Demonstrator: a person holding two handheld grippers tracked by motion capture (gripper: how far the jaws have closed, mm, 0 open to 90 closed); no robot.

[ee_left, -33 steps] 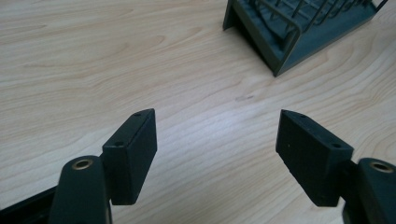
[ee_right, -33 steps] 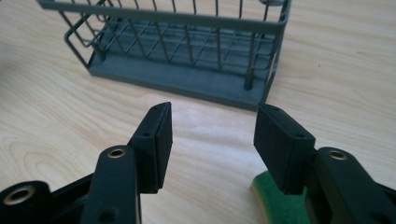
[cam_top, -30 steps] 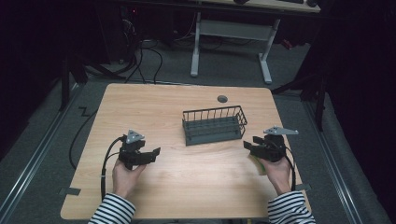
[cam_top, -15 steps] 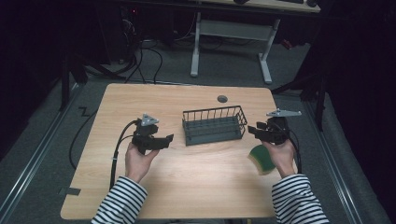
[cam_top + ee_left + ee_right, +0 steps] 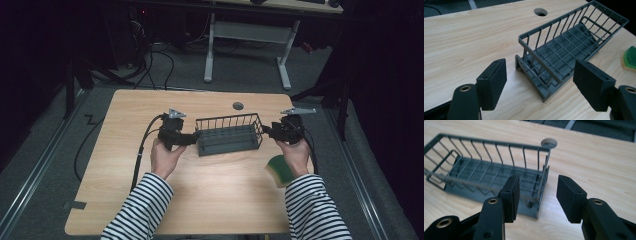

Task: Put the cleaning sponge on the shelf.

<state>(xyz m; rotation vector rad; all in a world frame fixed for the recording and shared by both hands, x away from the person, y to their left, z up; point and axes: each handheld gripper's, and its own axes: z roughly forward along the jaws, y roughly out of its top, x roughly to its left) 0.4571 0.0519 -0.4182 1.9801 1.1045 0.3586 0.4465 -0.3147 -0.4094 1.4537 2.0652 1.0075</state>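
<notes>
Dark grey wire basket (image 5: 228, 134) stood mid-table between both grippers, left gripper (image 5: 540, 80) released, jaws just widening around its near end, right gripper (image 5: 537, 196) unclenched, straddling a corner, green sponge (image 5: 279, 170) half hidden behind the right forearm

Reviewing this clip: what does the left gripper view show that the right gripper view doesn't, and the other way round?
Left gripper view alone: the green sponge at its right edge, and the left hand-held gripper with its jaws open before the near end of the rack. Right gripper view alone: the right hand-held gripper, jaws straddling the rack's end wire without pressing it. Both: the grey wire rack, the wooden table and its round cable hole.
</notes>
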